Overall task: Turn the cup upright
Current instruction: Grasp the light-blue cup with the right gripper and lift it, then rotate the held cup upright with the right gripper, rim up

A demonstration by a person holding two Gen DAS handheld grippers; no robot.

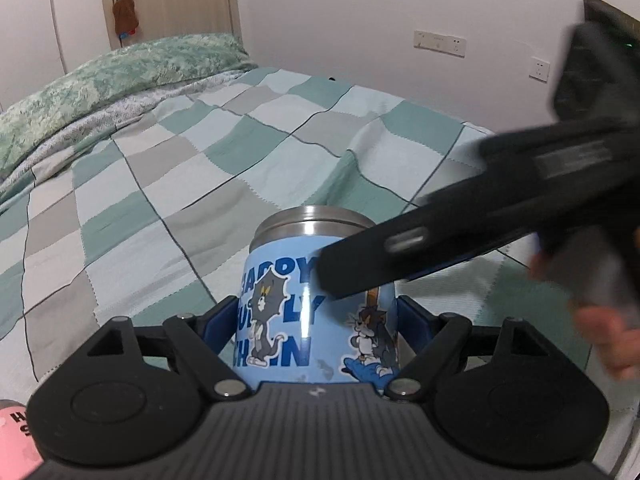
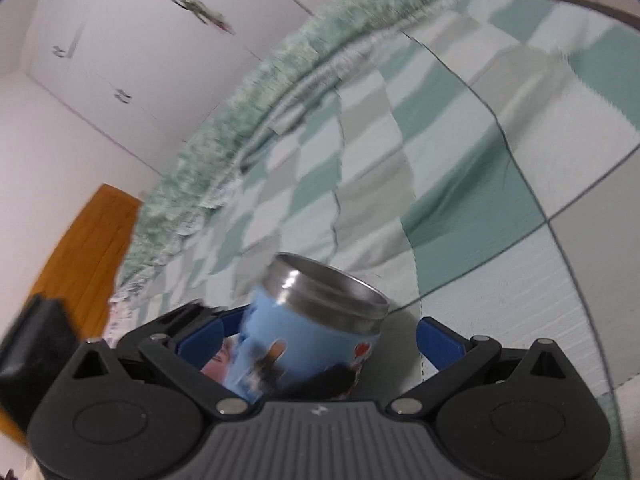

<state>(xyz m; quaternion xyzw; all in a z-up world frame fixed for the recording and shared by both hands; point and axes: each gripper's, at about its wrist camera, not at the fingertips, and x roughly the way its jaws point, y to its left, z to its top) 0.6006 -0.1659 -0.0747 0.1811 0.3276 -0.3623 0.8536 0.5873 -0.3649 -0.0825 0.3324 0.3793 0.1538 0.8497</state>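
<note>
A light blue cartoon-printed cup (image 1: pixel 304 304) with a steel rim sits between the blue pads of my left gripper (image 1: pixel 316 320), which is shut on its body, steel mouth pointing away and up. In the left wrist view my right gripper's black finger (image 1: pixel 400 256) crosses in front of the cup from the right. In the right wrist view the cup (image 2: pixel 312 336) lies between the blue pads of my right gripper (image 2: pixel 320 340); the jaws stand wide, with a gap between the right pad and the cup. That view is blurred.
A bed with a green, grey and white checked quilt (image 1: pixel 200 168) fills both views, a green patterned pillow (image 1: pixel 100 76) at its head. A pink object (image 1: pixel 16 436) shows at the lower left edge. A wooden floor (image 2: pixel 88 240) lies beside the bed.
</note>
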